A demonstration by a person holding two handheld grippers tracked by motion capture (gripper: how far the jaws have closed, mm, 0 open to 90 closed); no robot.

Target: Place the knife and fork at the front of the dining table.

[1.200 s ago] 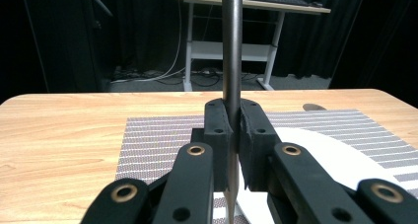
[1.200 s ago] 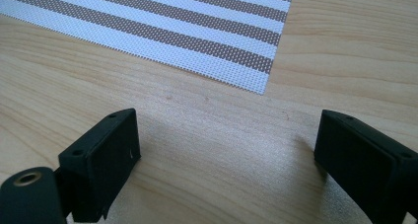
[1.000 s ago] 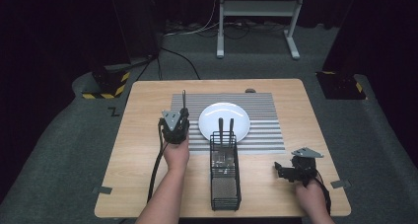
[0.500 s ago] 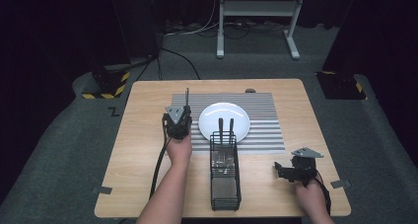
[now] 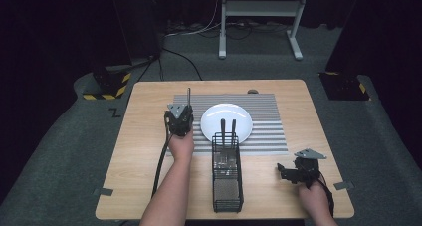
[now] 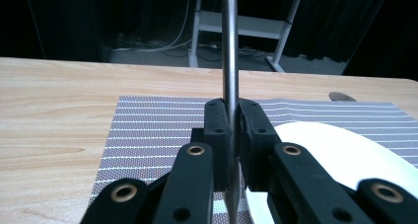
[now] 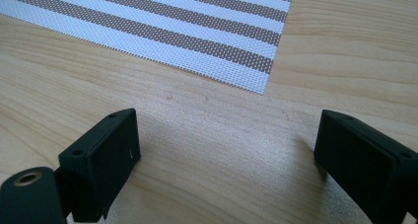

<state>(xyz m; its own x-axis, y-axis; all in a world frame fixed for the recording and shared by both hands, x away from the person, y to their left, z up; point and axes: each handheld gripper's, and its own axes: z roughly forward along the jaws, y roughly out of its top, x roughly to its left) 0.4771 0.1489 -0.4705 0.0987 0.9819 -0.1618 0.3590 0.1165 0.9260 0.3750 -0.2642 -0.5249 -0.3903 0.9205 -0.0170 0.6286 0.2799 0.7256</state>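
Two grippers — the left gripper [image 6: 229, 135] clamps a metal utensil [image 6: 229, 51] upright over the striped mat [image 5: 268, 131], just beside the white plate [image 5: 226, 119]; the right gripper [image 7: 224, 150] hangs wide open above bare tabletop [image 5: 144, 151].

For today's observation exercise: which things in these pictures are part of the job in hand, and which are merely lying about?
Part of the job:
left gripper, shut on a metal utensil
white plate
striped placemat
black wire caddy

Lying about:
right gripper, open over bare table
small dark object at the table's far edge
metal stand on the floor
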